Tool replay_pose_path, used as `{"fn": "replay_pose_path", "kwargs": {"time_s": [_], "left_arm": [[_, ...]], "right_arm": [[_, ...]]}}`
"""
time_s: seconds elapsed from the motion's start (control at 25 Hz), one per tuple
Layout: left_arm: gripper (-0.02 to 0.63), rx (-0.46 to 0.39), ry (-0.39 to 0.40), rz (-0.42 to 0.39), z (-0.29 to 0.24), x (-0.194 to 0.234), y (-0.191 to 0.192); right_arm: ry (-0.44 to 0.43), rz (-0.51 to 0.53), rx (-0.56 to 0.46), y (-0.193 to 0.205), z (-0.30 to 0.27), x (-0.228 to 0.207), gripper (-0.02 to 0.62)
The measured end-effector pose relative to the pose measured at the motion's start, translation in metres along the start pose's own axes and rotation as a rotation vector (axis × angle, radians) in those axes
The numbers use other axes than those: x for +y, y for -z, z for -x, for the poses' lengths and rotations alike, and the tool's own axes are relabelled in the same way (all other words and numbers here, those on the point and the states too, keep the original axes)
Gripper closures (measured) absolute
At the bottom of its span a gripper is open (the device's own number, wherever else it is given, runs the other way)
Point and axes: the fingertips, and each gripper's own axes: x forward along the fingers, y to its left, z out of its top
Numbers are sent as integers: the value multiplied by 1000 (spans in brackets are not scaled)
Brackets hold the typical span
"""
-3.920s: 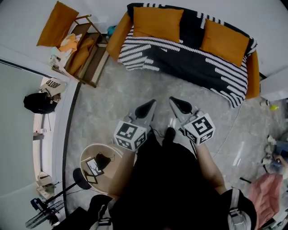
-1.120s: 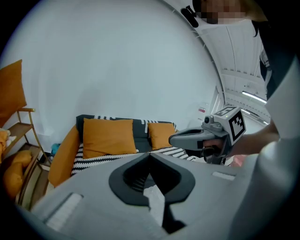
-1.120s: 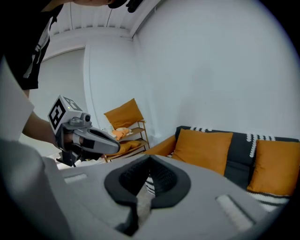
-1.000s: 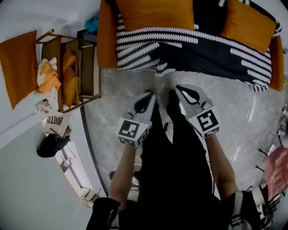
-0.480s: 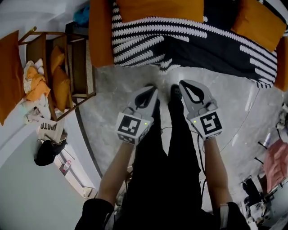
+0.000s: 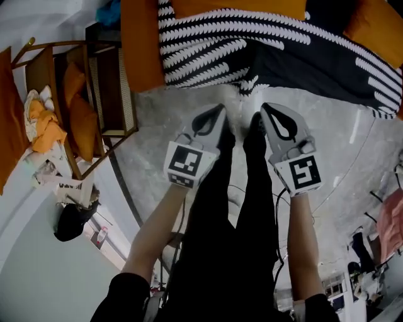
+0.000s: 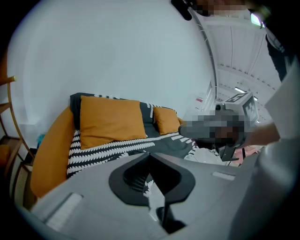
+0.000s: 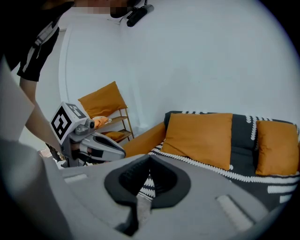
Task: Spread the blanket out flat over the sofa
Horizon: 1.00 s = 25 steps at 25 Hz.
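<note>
The black-and-white patterned blanket [image 6: 283,56] lies over the orange sofa [image 6: 140,44], hanging down its front; orange cushions [image 6: 239,6] rest on it. In the left gripper view the blanket [image 7: 122,147] and a cushion [image 7: 110,121] lie ahead. My left gripper [image 6: 217,109] and right gripper [image 6: 267,108] are side by side over the floor, just short of the sofa's front edge. Both are shut, with nothing between the jaws [image 7: 150,153] [image 8: 150,154]. The left gripper [image 8: 89,143] also shows in the right gripper view.
A wooden rack [image 6: 94,94] holding orange cushions and clothes stands left of the sofa. A black bag [image 6: 69,223] and a printed tote [image 6: 69,188] lie at the wall on the left. Pink cloth [image 6: 393,220] and clutter sit at the right. My black-trousered legs [image 6: 233,220] stand on marbled floor.
The sofa has come nearer and slid down in the head view as I stepped toward it. Both grippers stayed shut and side by side, now close to its front edge.
</note>
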Motion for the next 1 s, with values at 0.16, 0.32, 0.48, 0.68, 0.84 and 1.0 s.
{"fn": "replay_pose_path", "kwargs": {"time_s": [0.16,0.32,0.48,0.68,0.84,1.0], "left_arm": [[603,15,-8,-13,-19,26,28],[603,37,-29,-16,-37,47,55],[602,62,-31,-54,-58,66,84],[601,102,-42,-69,-74,90,116],[601,127,-50,-99,-86,104,133],[600,133,-48,-125,-98,105,139]], "right_arm": [[-17,-7,16,26,-26,3,592],[-27,-25,36,54,-46,-3,592],[-25,-46,48,82,-65,-13,592],[-23,-45,79,108,-74,-14,592],[-16,-46,89,119,-77,-18,592],[-18,-44,93,123,-73,-24,592]]}}
